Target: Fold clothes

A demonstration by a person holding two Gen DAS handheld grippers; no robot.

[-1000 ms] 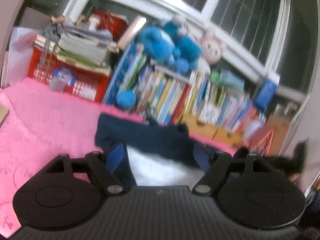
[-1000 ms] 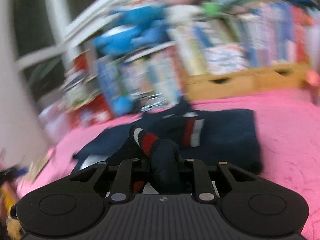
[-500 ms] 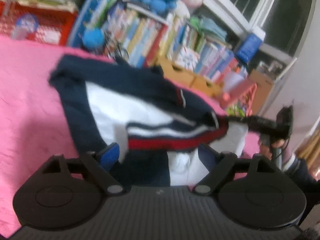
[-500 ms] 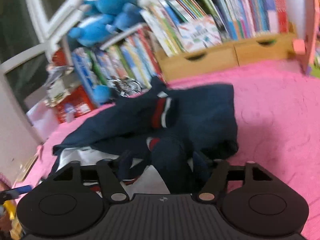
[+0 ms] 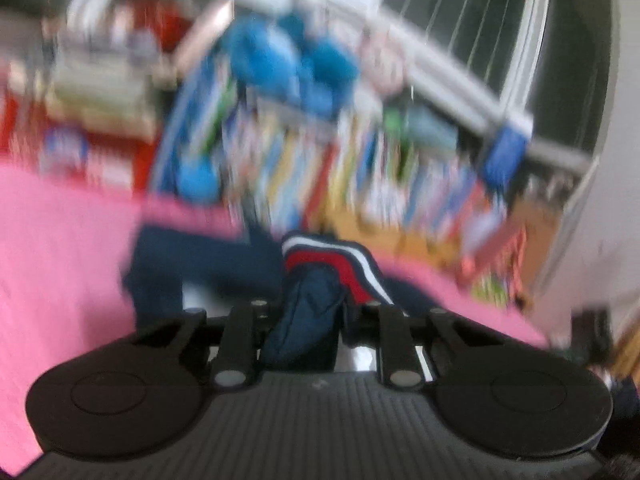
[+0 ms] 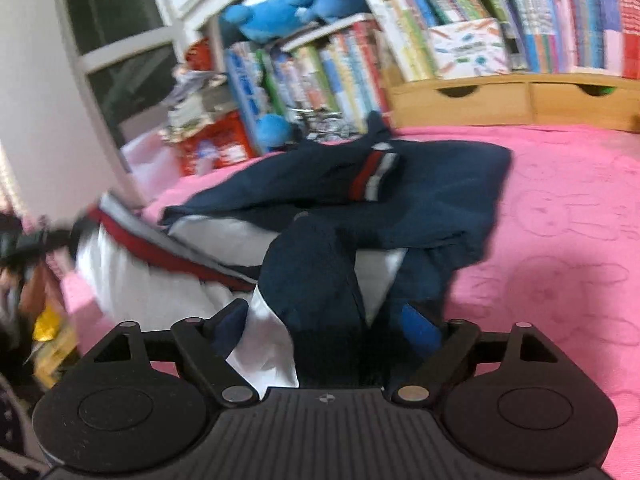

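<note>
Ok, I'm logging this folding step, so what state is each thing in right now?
left hand-held gripper: jaws just closed, shut on a bunched fold of the jacket.
right hand-held gripper: jaws just opened, open; cloth lies loose between them.
jacket: navy with red and white stripes, crumpled, white lining showing, not yet folded.
pink blanket: spread flat under the jacket.

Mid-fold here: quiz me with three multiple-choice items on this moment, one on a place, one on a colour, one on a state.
1. The garment lies on:
A. a pink cover
B. a wooden floor
C. a glass table

2. The plush toys above the books are:
A. yellow
B. blue
C. black

3. The left tool is:
A. spread over bare cover
B. out of view
C. closed on navy cloth

Key:
1 A, pink cover surrounds the garment.
2 B, blue plush sits over the shelf.
3 C, a fold is pinched between its fingers.
</note>
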